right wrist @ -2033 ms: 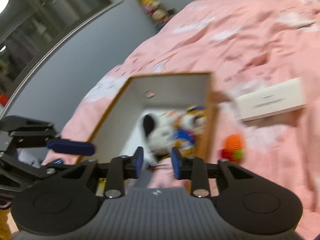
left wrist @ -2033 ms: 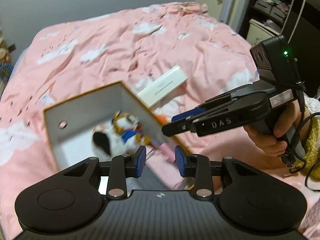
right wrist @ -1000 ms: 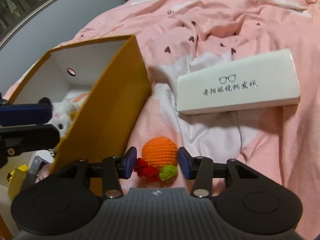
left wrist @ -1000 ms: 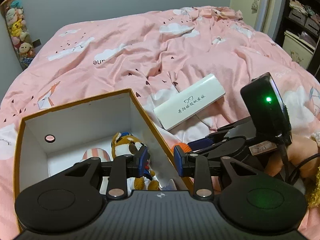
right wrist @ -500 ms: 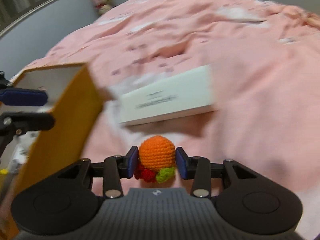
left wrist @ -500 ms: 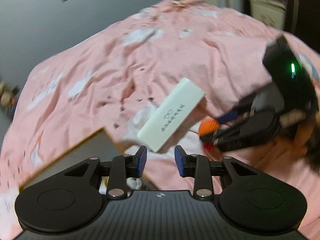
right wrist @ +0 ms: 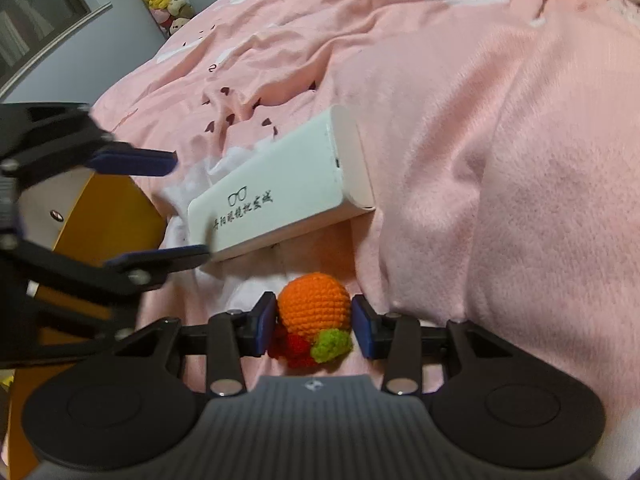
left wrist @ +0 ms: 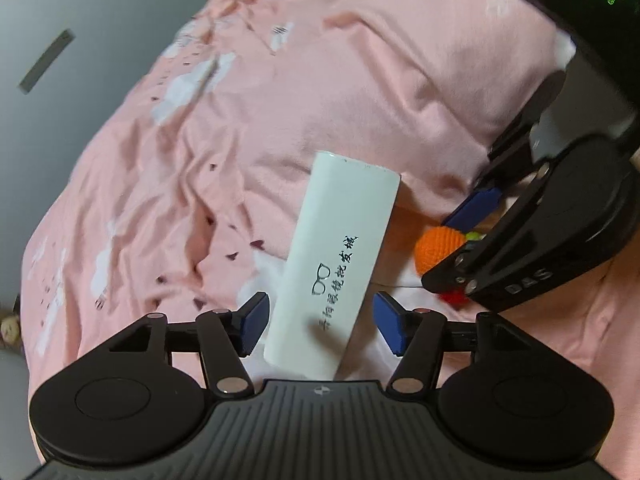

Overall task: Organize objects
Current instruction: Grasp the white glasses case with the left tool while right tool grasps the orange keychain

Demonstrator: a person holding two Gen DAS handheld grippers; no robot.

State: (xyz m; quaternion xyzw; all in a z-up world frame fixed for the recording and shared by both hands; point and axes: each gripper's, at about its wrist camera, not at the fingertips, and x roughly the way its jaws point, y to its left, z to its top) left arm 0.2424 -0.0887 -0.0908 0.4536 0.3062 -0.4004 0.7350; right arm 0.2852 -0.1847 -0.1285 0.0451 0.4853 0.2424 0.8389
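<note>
Two risks stand out, and the larger concerns the white glasses case (left wrist: 334, 264). It lies on the soft pink bed (left wrist: 360, 80), its near end between the jaws of the left gripper (left wrist: 318, 322). Those jaws have just been opening and now stand wide, with a gap on each side of the case, so nothing is held yet. If they close with the case off-centre or skewed, one pad could nudge it sideways on the yielding quilt. A hold at the very end could also let the long case droop or twist out.

The smaller risk is the crocheted orange toy (right wrist: 314, 314). The right gripper (right wrist: 314, 326) has its jaws partly closed on it, both pads pressing the round orange body. Yarn gives, so the toy may squirm loose on the way to the box.

Counted: one bed, one orange-sided box (right wrist: 108, 216) at the left edge of the right wrist view, one case, one toy, two grippers, close together and liable to bump.
</note>
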